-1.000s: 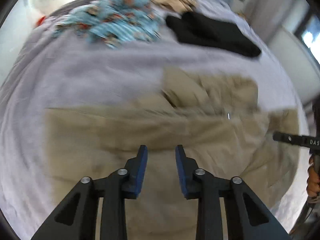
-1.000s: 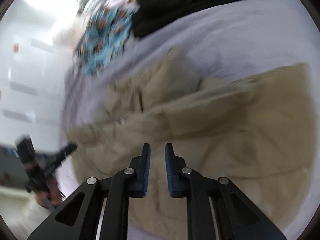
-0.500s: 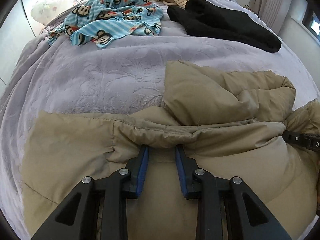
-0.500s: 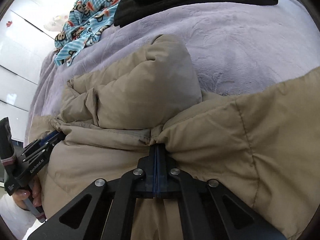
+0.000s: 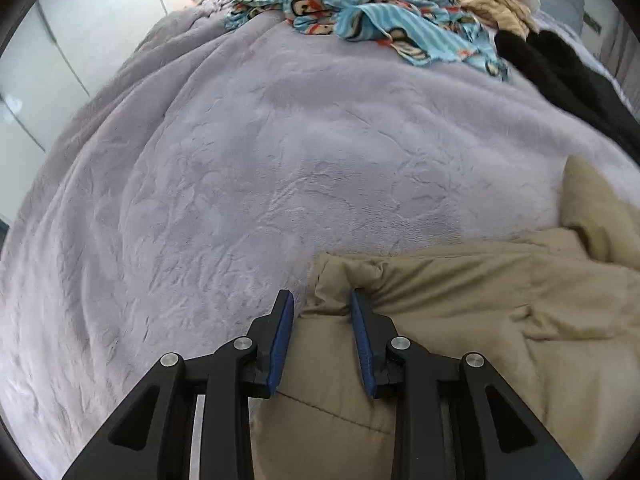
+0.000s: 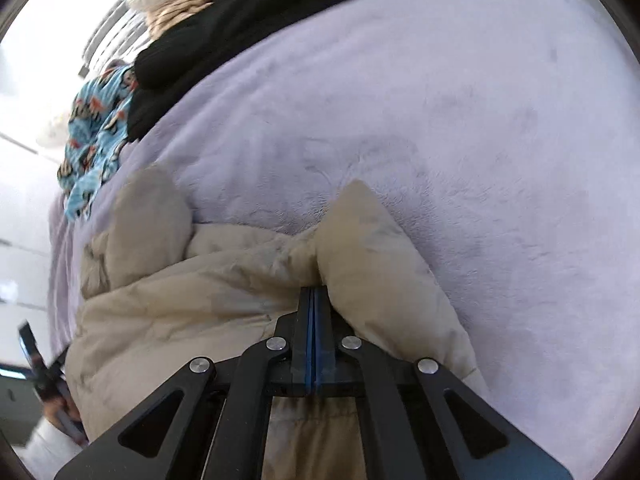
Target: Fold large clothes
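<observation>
Right claw [image 6: 314,300] pinches tan jacket [image 6: 224,288]; left claw [image 5: 322,300] gapes.

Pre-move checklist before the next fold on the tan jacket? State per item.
1. Right claw gripping the tan jacket: ok, shut on a bunched fold.
2. Left claw gripping the jacket: not ok, open, with a corner of the jacket between its fingers.
3. Bare purple blanket ahead of the jacket to fold onto: ok.
4. Other clothes out of the way: ok; the blue monkey-print garment and black garment lie at the far end of the bed.
5. Jacket lying flat: not ok, puffy and creased around the right claw.
6. Jacket's near hem: cannot tell, hidden under the claws.
</observation>
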